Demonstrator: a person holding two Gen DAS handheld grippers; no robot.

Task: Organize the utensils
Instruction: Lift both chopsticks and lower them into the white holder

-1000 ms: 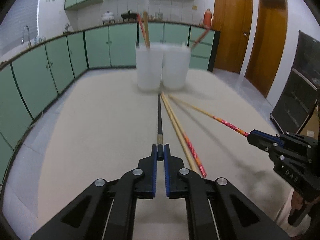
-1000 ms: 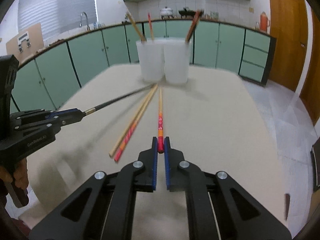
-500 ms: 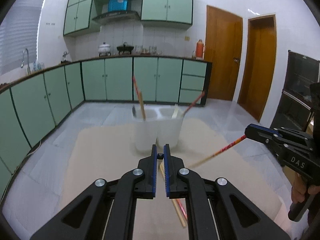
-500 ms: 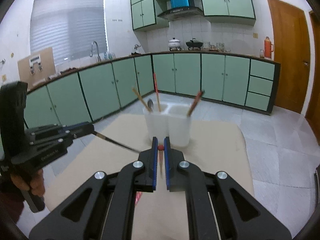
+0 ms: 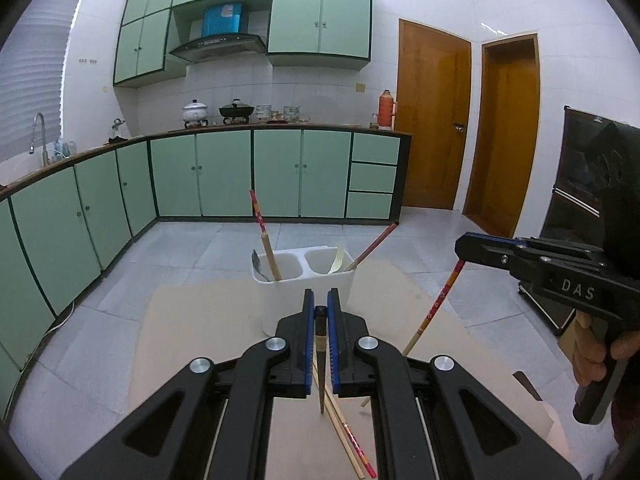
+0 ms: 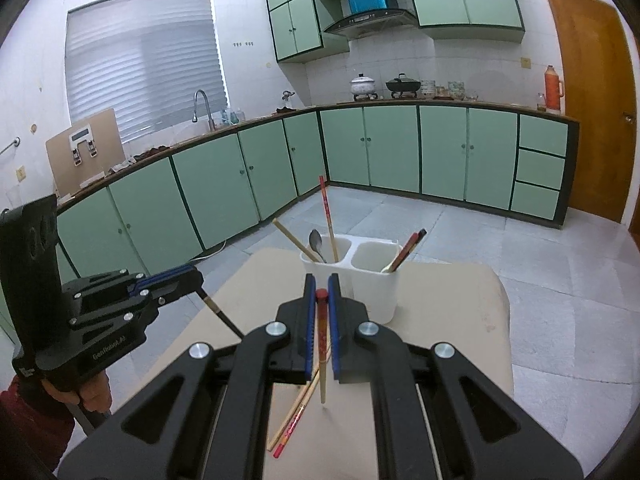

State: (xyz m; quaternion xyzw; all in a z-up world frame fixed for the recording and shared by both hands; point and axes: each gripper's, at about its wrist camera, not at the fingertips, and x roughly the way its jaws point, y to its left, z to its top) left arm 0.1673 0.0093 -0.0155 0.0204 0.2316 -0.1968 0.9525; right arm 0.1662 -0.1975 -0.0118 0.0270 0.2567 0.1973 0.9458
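Hidden behind the left gripper (image 5: 321, 312): lower front of the white two-compartment plastic holder (image 5: 308, 276) at 12 o'clock on the beige table (image 5: 192, 320). Clamped on a dark tapered chopstick (image 5: 321, 364), tip hanging down. Right gripper (image 6: 322, 290) pinched on a red-topped wooden chopstick (image 6: 321, 356), likewise steep. Two loose chopsticks (image 6: 298, 416) flat on the table at 6 o'clock, partly covered

A home kitchen: green cabinets (image 5: 224, 172) line the walls under a long counter with a sink tap (image 6: 202, 106), pots (image 5: 236, 111) on a stove beneath a range hood (image 5: 218, 46), white wall tiles and wooden doors (image 5: 434, 120).
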